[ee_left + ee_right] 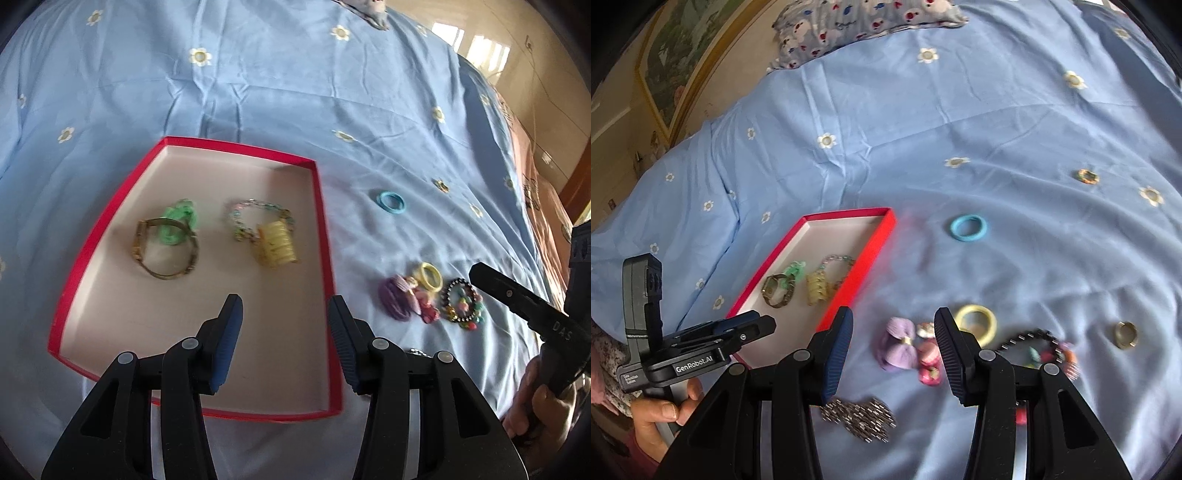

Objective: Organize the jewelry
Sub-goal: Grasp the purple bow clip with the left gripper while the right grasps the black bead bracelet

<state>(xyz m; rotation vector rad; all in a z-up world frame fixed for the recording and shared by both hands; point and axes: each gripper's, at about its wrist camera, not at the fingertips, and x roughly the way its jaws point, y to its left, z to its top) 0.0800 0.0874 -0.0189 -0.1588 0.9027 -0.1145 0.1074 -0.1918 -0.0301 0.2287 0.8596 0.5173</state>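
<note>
Currently catalogued, on a bed covered by a blue flowered sheet (258, 92):

Red box (325, 236), shallow, pale inside, open-topped so pieces can be dropped in flat. Contents: a gold-toned watch (166, 247) touching a green plastic piece (179, 221) at its 12 o'clock; a yellow hair claw (275, 245) overlapping a beaded bracelet (255, 216). Sorted so far, judging by their place.

Loose on the sheet, at 3 o'clock of the box: a blue ring (968, 228), alone; a cluster nearer the person of a purple bow (899, 347), pink clips (929, 360), a yellow ring (977, 323) and a dark beaded bracelet (1039, 349). At 6 o'clock of the bow, a silver link chain (858, 415). Further to 3 o'clock, a gold ring (1126, 334); at about 1 o'clock, a small multicoloured ring (1087, 176). All probably still awaiting the box.

Left gripper (286, 339): over the near part of the box, jaws moderately apart, nothing between them.

Right gripper (894, 350): above the bow-and-clips cluster, jaws moderately apart, empty; likely placed for the next pick.
</note>
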